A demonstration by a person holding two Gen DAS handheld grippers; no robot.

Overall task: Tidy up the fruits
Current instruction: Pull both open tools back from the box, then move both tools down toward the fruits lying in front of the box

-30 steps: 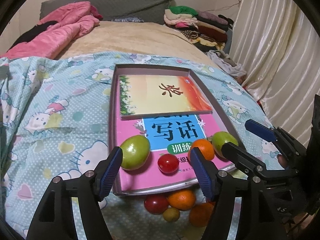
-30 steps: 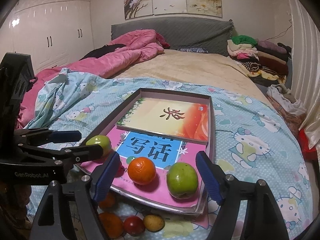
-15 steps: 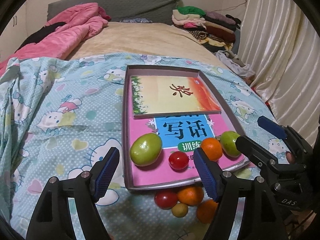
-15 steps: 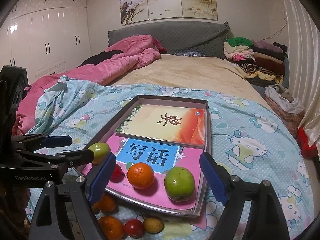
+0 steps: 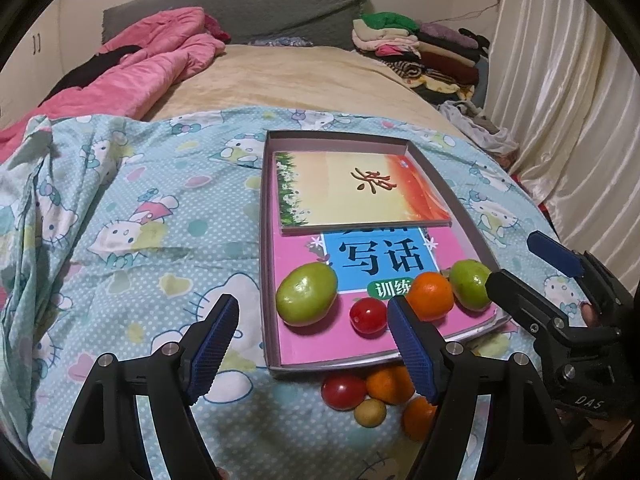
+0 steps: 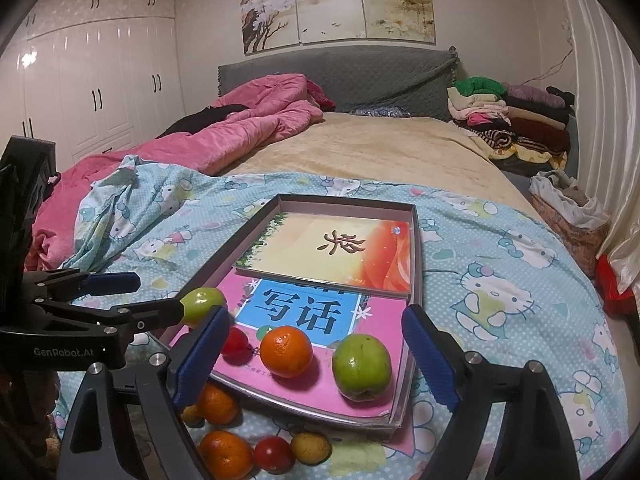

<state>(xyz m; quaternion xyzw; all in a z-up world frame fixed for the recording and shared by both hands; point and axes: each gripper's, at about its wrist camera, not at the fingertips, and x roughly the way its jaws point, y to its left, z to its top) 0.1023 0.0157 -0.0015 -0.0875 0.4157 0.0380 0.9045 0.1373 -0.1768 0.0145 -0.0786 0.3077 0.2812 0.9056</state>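
A shallow grey box (image 5: pixel 264 240) holding two books lies on the bed. At its near end sit a large green fruit (image 5: pixel 307 299), a red tomato (image 5: pixel 368 315), an orange (image 5: pixel 433 295) and a second green fruit (image 5: pixel 471 283). My left gripper (image 5: pixel 311 308) hovers open in front of the box, gripping nothing. My right gripper (image 6: pixel 316 316) hangs over the near right corner with its jaws opening; the orange (image 6: pixel 286 351) and green fruit (image 6: pixel 362 366) lie below them, untouched. Loose on the bedding before the box are a tomato (image 5: pixel 344 391), oranges (image 5: pixel 390 384) and a small yellow fruit (image 5: pixel 370 412).
A blue cartoon-print sheet (image 5: pixel 140 220) covers the near bed, with a pink quilt (image 6: pixel 240 132) bunched at the far left. Folded clothes (image 6: pixel 512 116) are stacked at the far right by the grey headboard. Curtains (image 5: pixel 568 100) hang on the right.
My left gripper has drawn back and to the left, so the box now sits further right in its view. The right gripper's jaws have spread wider, in place.
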